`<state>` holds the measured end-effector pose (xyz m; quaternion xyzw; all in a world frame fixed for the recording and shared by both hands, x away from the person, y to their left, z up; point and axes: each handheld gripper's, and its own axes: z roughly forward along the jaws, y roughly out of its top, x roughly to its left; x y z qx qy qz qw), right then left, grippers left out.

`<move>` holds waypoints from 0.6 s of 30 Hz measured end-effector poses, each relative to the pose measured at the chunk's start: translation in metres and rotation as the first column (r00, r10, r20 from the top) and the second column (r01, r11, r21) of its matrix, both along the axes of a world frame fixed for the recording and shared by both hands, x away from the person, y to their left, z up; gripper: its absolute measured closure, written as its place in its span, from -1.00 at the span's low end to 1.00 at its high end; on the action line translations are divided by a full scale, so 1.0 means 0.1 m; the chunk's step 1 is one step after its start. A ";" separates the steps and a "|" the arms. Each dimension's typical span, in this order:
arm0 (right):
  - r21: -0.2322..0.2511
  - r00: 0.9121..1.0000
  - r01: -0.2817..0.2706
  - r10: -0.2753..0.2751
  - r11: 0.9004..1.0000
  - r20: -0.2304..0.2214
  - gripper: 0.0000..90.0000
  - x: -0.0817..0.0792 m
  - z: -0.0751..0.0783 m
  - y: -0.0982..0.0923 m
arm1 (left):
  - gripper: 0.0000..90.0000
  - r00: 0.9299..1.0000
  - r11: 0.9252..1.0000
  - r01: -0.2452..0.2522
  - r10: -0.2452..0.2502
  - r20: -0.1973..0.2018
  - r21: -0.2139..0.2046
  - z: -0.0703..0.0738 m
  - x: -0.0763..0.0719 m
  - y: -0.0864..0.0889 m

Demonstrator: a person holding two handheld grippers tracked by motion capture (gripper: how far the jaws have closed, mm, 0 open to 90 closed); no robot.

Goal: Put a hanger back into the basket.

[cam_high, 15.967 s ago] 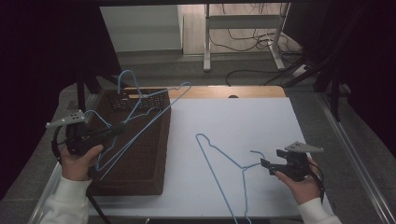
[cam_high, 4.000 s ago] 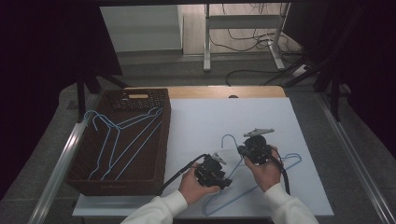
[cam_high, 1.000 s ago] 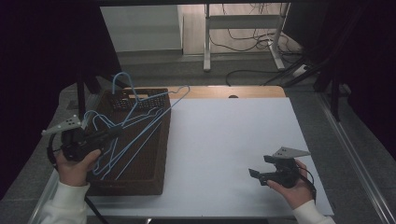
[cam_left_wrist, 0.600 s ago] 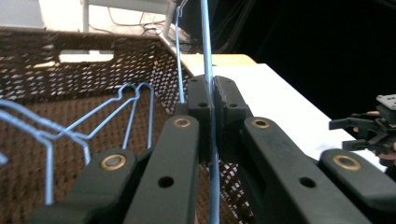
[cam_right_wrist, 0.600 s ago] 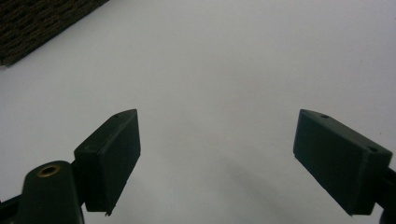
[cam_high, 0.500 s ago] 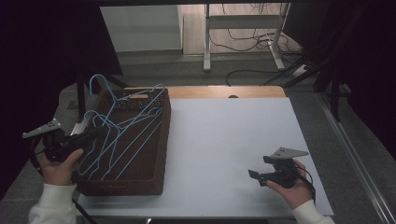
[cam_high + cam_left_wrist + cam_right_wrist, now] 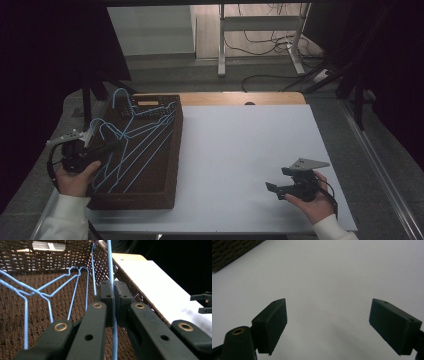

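Note:
A blue wire hanger is tilted over the brown wicker basket at the table's left, its hook up near the far end. My left gripper is shut on that hanger's wire at the basket's left side. More blue hangers lie on the basket floor below it. My right gripper is held low over the white table top near the front right. Its jaws are wide open with nothing between them.
The basket's corner lies far from the right gripper, which shows in the left gripper view across the white sheet. Bare wood table edge runs along the back. Cables and a metal stand are on the floor beyond.
My left gripper swung out to the left with the hanger, then came back right, and the hanger now sits lower over the basket. The right gripper has hardly moved.

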<state>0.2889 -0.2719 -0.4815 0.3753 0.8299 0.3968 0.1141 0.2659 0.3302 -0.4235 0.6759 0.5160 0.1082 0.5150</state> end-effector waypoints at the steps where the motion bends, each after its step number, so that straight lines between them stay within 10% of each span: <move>1: -0.001 1.000 0.000 0.000 1.000 -0.001 -0.67 0.00 0.00 0.00 | 0.93 1.000 1.000 0.001 -0.001 -0.005 0.002 -0.01 0.01 -0.01; 18: -0.007 1.000 -0.004 0.004 1.000 -0.001 -0.67 -0.01 0.00 0.01 | 0.91 0.997 0.999 -0.014 0.017 -0.077 0.038 -0.16 0.15 -0.10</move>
